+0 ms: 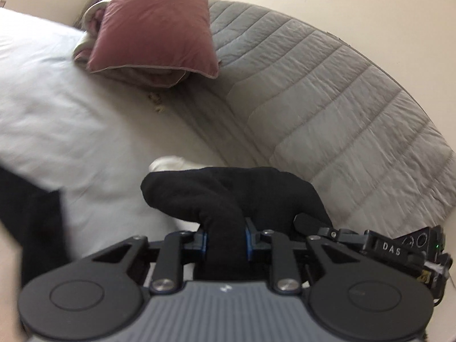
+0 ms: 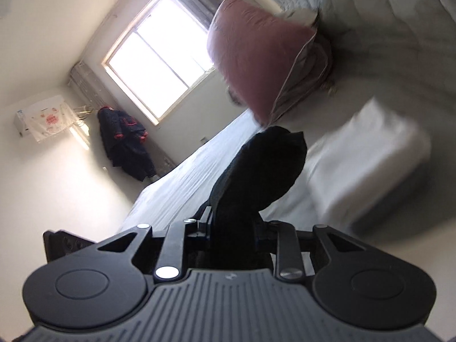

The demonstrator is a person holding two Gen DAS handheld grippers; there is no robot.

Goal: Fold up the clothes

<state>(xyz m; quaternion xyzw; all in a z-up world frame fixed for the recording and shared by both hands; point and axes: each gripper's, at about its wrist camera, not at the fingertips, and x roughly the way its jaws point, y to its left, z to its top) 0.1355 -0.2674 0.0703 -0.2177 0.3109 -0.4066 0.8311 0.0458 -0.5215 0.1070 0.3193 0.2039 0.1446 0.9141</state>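
Two grippers, each clamped on black cloth.

Left wrist view: left gripper [image 1: 225, 242] near bottom centre, its blue-padded fingers [image 1: 203, 242] drawn close together with a thick fold of the black garment [image 1: 228, 196] pinched between them. The cloth bulges forward past the fingertips in a rounded lump and spreads to the right. Part of the other gripper's body, lettered DAS, shows at the near right, just beside the garment. A small white bit of fabric [image 1: 168, 164] peeks out just beyond the black lump. White bed sheet [image 1: 57, 108] fills the left half. A second dark patch of cloth [image 1: 34, 222] lies at the near left edge; too blurred to tell whether it is the same garment. Far centre: pink pillow [image 1: 154, 25] resting on a folded pinkish blanket [image 1: 154, 75]. Grey quilted headboard [image 1: 327, 94] curves along the right, cream wall beyond it.

Right wrist view (camera strongly tilted): right gripper [image 2: 233, 228] near bottom centre, jaws nearly together around a column of the black garment [image 2: 265, 168], which rises from between the fingers and ends in a rounded top. The fingertips themselves are mostly hidden by the cloth. White pillow [image 2: 376, 148] to the right, blurred. Pink pillow [image 2: 256, 57] far, above the garment. White sheet [image 2: 182, 176] runs left of centre. Far left: bright window [image 2: 159, 68], a dark jacket with red trim [image 2: 125, 139] hanging by the wall, a wall air conditioner under a printed cover [image 2: 42, 119].
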